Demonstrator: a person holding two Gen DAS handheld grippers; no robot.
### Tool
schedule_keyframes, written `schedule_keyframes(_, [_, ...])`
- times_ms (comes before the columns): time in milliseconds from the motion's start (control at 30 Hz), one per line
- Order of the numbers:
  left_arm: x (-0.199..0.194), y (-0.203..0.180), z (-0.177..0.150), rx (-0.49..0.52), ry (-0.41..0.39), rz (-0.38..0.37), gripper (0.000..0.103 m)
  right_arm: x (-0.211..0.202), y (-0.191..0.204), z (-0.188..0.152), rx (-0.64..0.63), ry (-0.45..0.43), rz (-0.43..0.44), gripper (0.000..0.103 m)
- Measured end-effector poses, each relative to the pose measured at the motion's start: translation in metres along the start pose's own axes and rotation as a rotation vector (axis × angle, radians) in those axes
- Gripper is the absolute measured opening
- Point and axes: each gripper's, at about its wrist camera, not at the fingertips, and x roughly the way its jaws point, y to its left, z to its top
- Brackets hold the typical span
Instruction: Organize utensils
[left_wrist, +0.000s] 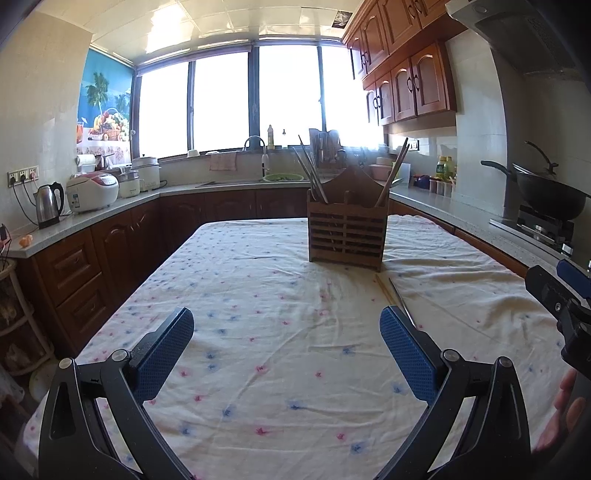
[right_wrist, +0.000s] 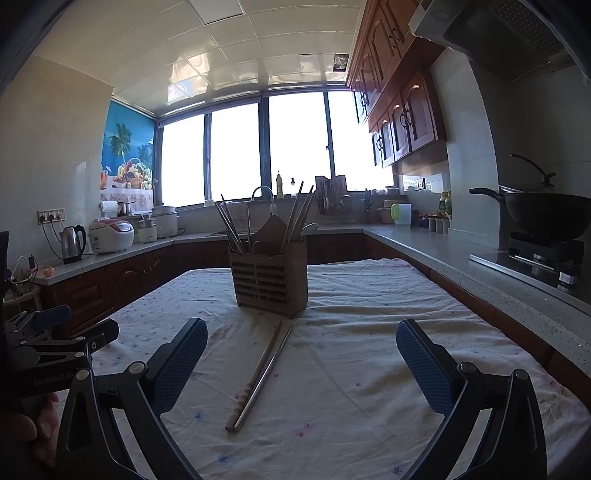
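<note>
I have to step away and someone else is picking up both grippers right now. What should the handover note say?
Left gripper: open, empty, above the tablecloth.
Right gripper: open, empty, pointed at the loose pieces.
Wooden utensil holder: upright mid-table, already holding several chopsticks and what looks like a spoon.
Left to do: a wooden chopstick and a metal chopstick lie side by side on the cloth in front of the holder, nearer the right gripper. Pick them up and stand them in the holder.

A black wok (right_wrist: 546, 214) is set on the stove; a steel kettle (left_wrist: 48, 201) is placed beside a white rice cooker (left_wrist: 92, 192).
</note>
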Motion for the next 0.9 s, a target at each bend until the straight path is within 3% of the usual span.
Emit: schedule_keyframes(900, [0.0021,-0.0033,-0.0009,0.018,0.0,-0.001,0.103,-0.0007,0.0021,-0.0014,0.005,0.001,0.003,0.103])
